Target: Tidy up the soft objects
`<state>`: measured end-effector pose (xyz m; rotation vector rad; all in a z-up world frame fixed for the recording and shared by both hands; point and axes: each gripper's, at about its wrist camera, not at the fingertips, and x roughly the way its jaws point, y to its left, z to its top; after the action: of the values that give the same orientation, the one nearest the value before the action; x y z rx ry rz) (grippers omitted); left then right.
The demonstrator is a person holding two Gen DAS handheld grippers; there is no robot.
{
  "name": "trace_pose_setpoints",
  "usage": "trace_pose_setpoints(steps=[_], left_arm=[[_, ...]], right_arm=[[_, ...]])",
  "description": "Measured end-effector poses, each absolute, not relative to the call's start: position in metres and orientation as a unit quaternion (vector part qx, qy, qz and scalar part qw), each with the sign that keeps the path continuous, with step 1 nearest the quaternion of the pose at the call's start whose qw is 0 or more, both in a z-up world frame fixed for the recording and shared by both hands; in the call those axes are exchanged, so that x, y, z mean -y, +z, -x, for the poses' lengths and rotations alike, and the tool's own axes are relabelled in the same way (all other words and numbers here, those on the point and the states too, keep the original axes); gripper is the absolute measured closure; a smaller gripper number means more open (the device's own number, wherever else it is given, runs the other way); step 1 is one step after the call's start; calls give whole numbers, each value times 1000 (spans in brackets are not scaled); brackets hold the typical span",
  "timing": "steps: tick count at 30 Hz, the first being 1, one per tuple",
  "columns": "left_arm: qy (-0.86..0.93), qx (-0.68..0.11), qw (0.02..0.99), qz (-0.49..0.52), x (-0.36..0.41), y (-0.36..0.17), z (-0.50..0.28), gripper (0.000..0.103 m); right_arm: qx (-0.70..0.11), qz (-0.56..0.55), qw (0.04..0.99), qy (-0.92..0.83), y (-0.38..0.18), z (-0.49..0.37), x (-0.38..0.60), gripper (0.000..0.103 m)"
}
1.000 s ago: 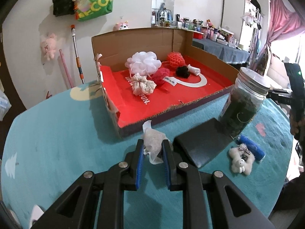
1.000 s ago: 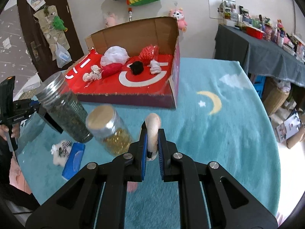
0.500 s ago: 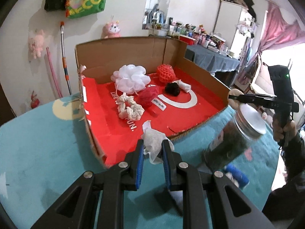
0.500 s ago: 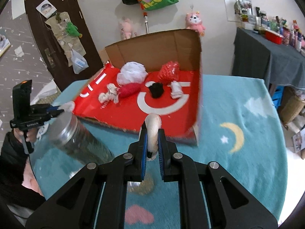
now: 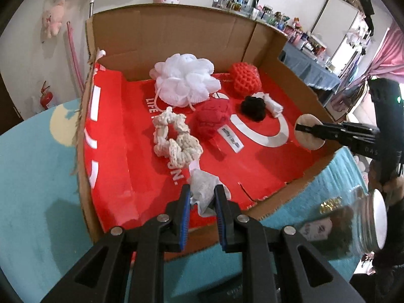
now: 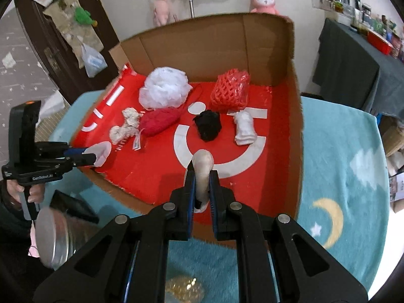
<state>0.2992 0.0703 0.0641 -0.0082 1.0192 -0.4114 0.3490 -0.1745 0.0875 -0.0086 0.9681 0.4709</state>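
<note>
Both grippers have advanced over the box (image 5: 290, 58): left gripper (image 5: 202, 197) clamps a mesh pouch (image 5: 202, 185), right gripper (image 6: 201, 184) a puff (image 6: 201, 169); release is due.

You had even, soft indoor light, with daylight glaring white through the pink curtain (image 5: 386, 50) at the left wrist view's right edge. Shadows under the white mesh puff (image 5: 185, 82) were faint. Both fisheye views bent the cardboard box (image 6: 294, 106) walls and darkened at the corners. The jar (image 5: 358, 224) near the blue rug's (image 6: 341, 156) edge smeared with motion blur.
</note>
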Motion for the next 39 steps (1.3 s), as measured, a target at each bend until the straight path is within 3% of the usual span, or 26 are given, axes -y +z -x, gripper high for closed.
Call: trace_pose_setpoints(steps=[15,21,25,27,34,36,39], left_arm=[[-152,-508,847,-32,-64,49,-325,82],[-148,-507,849,-33,-64,49,-328,74],[-147,-502,851,-34,-62,50,-326,65],[-147,-498,854,-34,-62,52,-324,61],[-140,-450,881,-40,-60,84,-297,25],[-140,-432,890,-39,-60,97,-285,23],[-136,-407,903,-30,-61,115,-265,14]], right_arm=[[-523,51,835,161,66,-382,164,88],[-524,72,836,150,64,-382,158,82],[-519,86,836,153,63,-379,151,67],[-515,86,837,165,66,-374,146,51],[-484,102,856,149,89,-355,141,42],[-470,106,864,143,101,-345,143,34],[-454,93,875,142,119,-328,148,32]])
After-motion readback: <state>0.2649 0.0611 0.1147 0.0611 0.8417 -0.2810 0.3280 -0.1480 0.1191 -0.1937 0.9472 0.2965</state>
